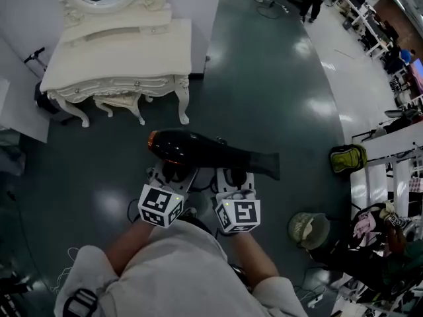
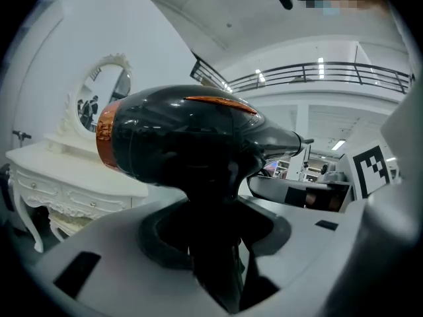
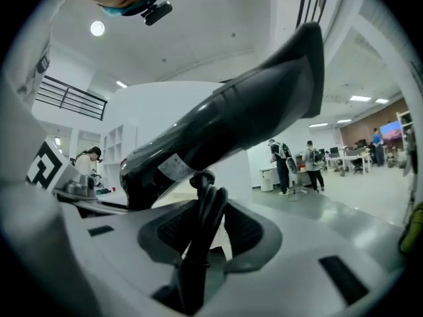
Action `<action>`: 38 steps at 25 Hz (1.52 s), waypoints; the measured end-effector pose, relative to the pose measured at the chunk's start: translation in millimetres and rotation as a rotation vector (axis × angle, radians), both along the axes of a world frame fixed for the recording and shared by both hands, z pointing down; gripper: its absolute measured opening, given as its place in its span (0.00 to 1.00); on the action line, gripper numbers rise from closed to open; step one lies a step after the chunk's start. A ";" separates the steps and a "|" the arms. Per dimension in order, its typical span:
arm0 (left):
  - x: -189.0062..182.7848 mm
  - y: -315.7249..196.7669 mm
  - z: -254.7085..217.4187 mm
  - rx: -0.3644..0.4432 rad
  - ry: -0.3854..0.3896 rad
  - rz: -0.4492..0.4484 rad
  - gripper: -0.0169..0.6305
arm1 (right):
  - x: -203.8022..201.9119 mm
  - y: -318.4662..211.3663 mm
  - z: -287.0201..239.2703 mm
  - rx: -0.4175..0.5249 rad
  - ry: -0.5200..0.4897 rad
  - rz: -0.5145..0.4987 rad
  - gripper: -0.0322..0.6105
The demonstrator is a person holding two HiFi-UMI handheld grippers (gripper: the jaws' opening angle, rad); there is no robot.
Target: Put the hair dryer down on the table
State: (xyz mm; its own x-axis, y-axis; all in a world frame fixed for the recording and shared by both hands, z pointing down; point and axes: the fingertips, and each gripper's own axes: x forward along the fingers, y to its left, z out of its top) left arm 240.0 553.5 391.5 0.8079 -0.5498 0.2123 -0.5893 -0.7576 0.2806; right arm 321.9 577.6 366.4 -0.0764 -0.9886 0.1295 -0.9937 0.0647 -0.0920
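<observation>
Nearest: left gripper (image 1: 173,177), marker cube on top, jaws clamped on black handle (image 2: 213,243) of glossy black plastic hair dryer with orange rear ring (image 1: 198,150). Just beside: right gripper (image 1: 234,179), jaws pinched on thin black cord (image 3: 201,236) below barrel. Hair dryer held level in air, flat nozzle toward right, over dark grey floor (image 1: 277,91). Beyond, well apart: ornate white dressing table with oval mirror (image 1: 119,61).
</observation>
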 end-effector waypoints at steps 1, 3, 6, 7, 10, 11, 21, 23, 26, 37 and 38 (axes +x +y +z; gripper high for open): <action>-6.1 -3.6 -0.6 0.003 -0.001 -0.013 0.30 | -5.4 -5.0 0.2 -0.002 -0.001 -0.014 0.25; -18.3 -12.9 -1.1 0.009 -0.001 -0.041 0.30 | -17.2 -16.8 -0.2 0.002 0.003 -0.042 0.25; -39.5 -24.6 4.1 0.004 -0.004 -0.084 0.30 | -37.9 -32.3 5.0 -0.002 0.000 -0.087 0.25; -47.1 -27.8 6.1 0.001 -0.008 -0.100 0.30 | -45.0 -37.0 7.6 -0.007 -0.006 -0.104 0.25; -70.3 -39.7 9.7 -0.011 -0.012 -0.153 0.30 | -67.2 -54.3 12.3 -0.016 -0.018 -0.159 0.25; -78.4 -43.9 11.1 -0.016 -0.012 -0.172 0.30 | -75.3 -60.5 13.6 -0.018 -0.019 -0.181 0.25; -133.2 -80.5 16.8 -0.035 -0.027 -0.291 0.30 | -130.1 -107.6 20.0 -0.045 -0.020 -0.306 0.25; -137.1 -86.1 20.1 -0.044 -0.023 -0.299 0.30 | -134.3 -114.9 23.5 -0.056 -0.014 -0.319 0.25; -142.0 -96.7 24.5 -0.059 -0.022 -0.305 0.30 | -139.8 -126.1 27.6 -0.072 -0.010 -0.333 0.26; -162.8 -167.2 43.1 -0.104 -0.004 -0.343 0.30 | -162.2 -201.7 45.2 -0.119 -0.002 -0.398 0.25; -166.2 -175.7 45.3 -0.106 -0.004 -0.349 0.30 | -165.7 -210.8 47.5 -0.124 -0.001 -0.408 0.25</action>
State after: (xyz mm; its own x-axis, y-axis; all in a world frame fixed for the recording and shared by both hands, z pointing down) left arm 73.9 377.8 436.7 0.5744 -0.7672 0.2854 -0.8086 -0.4773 0.3441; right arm 156.2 366.8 413.9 -0.4581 -0.8545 0.2449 -0.8889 0.4409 -0.1243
